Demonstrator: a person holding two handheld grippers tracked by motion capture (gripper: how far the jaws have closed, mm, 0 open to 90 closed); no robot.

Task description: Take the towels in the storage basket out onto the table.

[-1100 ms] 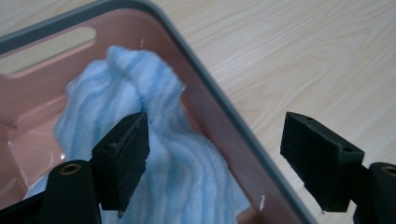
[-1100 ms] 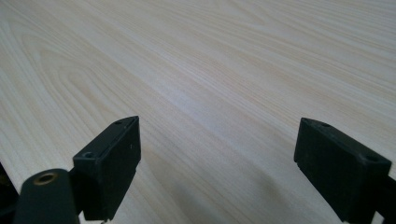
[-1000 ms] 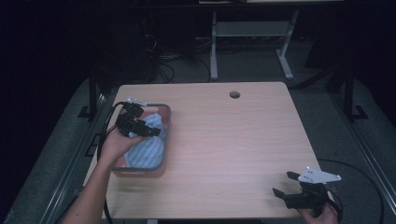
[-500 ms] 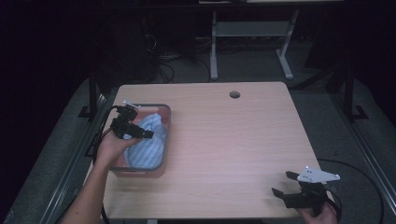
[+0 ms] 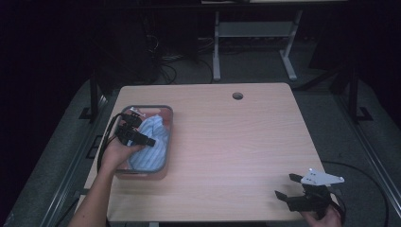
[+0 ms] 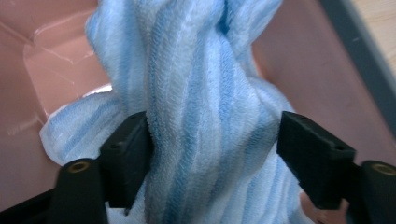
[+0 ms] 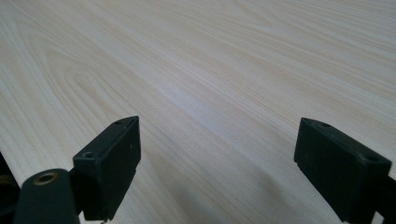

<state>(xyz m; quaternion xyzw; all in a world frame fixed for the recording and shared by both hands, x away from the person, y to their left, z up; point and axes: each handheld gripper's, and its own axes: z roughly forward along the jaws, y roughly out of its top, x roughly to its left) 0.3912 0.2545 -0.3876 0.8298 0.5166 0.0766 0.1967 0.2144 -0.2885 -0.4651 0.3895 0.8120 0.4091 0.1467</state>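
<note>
A light blue striped towel (image 5: 153,147) lies bunched in a pink bin with a grey rim (image 5: 170,124) at the table's left. My left gripper (image 5: 147,141) is down in the bin, open. A thick twisted fold of the towel (image 6: 201,93) fills the gap between the left gripper's (image 6: 215,154) jaws and presses on the left one. The bin's pink wall (image 6: 299,60) rises behind the cloth. My right gripper (image 5: 286,186) hovers open over the table's near right corner. Nothing but bare wood shows between the right gripper's (image 7: 217,158) jaws.
The light wooden table (image 5: 236,142) has a round cable hole (image 5: 237,96) near its far edge. The same wood grain (image 7: 210,56) stretches ahead of the right gripper. Dark floor, cables and a metal desk frame (image 5: 255,33) lie beyond the table.
My left gripper has shifted a little to the left and toward the person over the towel in the bin. The right gripper has stayed in place.
</note>
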